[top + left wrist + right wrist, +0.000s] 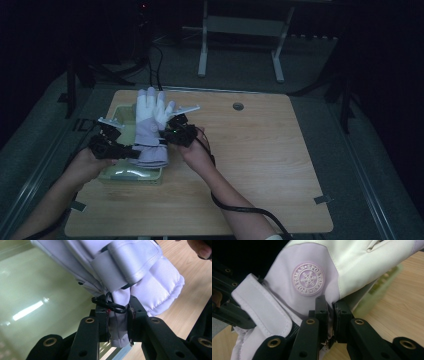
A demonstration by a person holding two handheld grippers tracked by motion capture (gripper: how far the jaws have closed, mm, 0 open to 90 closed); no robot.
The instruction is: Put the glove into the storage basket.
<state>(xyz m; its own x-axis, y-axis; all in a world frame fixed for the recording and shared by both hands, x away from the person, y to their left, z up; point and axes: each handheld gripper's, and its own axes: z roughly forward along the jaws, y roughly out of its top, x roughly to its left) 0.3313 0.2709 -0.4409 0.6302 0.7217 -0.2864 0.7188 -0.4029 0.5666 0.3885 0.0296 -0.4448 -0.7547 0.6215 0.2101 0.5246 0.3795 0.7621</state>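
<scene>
I've got the left gripper (131, 151) pinching the glove (150, 131) cuff and the right gripper (165, 131) clamped on its opposite edge, green basket (116, 172) right underneath.

A puffy white and light purple glove (150, 131) is hanging in the air over a pale green basket (131, 174), fingers pointing away. A round snowflake badge (308, 279) is showing on it.

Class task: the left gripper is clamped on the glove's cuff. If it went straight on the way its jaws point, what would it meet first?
The glove itself: the left gripper already pinches its cuff, so the padded body comes first, probably before the right gripper.
</scene>
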